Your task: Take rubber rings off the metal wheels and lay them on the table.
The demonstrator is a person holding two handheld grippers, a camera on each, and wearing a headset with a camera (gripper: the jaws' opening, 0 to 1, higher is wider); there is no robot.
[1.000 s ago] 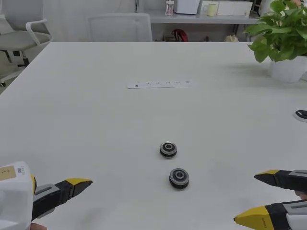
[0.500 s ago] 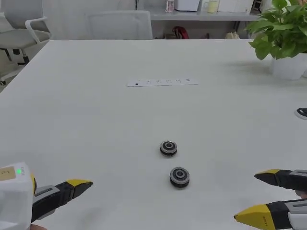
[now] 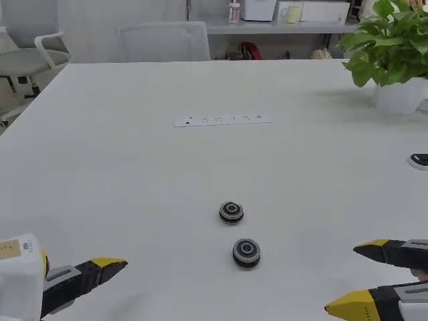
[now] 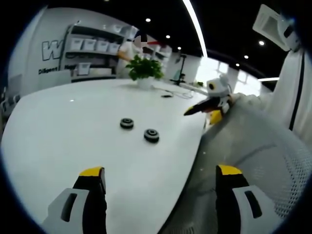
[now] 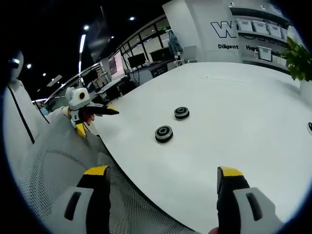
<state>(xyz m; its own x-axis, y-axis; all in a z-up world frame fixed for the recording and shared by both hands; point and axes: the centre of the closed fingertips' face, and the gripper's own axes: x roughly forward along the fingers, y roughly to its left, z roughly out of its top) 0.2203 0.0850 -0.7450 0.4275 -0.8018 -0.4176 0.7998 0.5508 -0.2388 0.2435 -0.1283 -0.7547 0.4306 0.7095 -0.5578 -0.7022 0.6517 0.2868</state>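
Two small metal wheels with black rubber rings lie flat on the white table [image 3: 134,167]: a far wheel [image 3: 231,212] and a near wheel [image 3: 246,252]. My left gripper [image 3: 107,267] hovers at the table's near left edge, jaws wide apart and empty. My right gripper [image 3: 354,281] sits at the near right edge, open and empty too. In the left gripper view the far wheel [image 4: 126,123] and near wheel [image 4: 151,135] lie ahead of my left gripper [image 4: 161,178]. The right gripper view has the near wheel [image 5: 164,133] and far wheel [image 5: 182,113] beyond my right gripper [image 5: 163,180].
A white power strip [image 3: 223,120] lies flat in the table's middle. A potted plant [image 3: 391,60] stands at the far right, with a small dark object [image 3: 419,160] by the right edge. Office chairs [image 3: 164,40] stand behind the table.
The head view has shifted slightly; both wheels and both grippers stay where they were.
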